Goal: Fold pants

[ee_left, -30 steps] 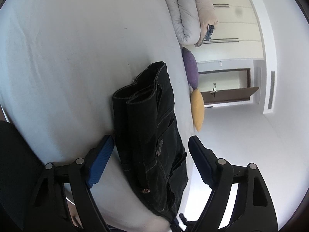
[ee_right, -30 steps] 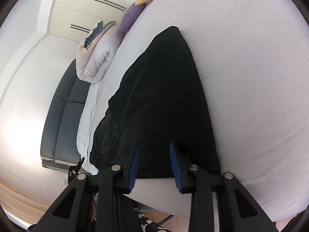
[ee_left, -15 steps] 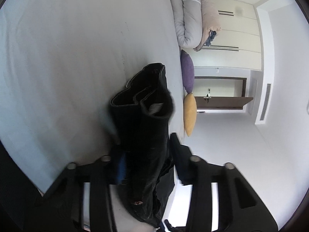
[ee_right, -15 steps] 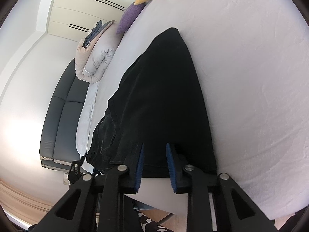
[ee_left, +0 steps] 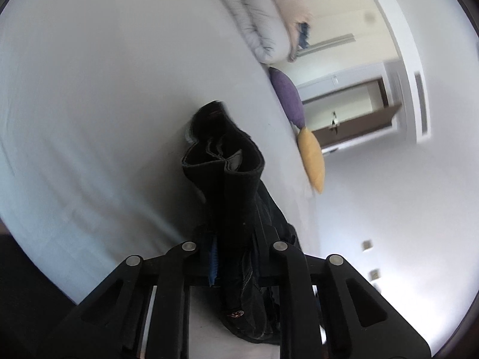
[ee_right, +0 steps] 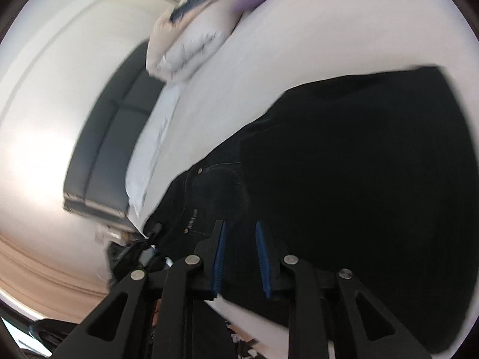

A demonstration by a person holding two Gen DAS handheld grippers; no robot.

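Black pants (ee_left: 236, 197) lie on a white bed (ee_left: 89, 89). My left gripper (ee_left: 236, 254) is shut on the pants near the waistband and lifts that end, so the cloth stands up in folds. In the right wrist view the pants (ee_right: 359, 155) spread wide and dark. My right gripper (ee_right: 239, 254) has its blue pads (ee_right: 218, 257) close together on the pants' near edge, shut on the cloth.
A rolled pale duvet (ee_left: 263, 21), a purple cushion (ee_left: 289, 95) and a yellow cushion (ee_left: 312, 158) sit along the bed's far side. A dark sofa (ee_right: 101, 149) stands beside the bed. A wardrobe and an open door are behind.
My left gripper closed on the pants and lifted that end. My right gripper narrowed onto the near edge and both views swung as the pants were raised.
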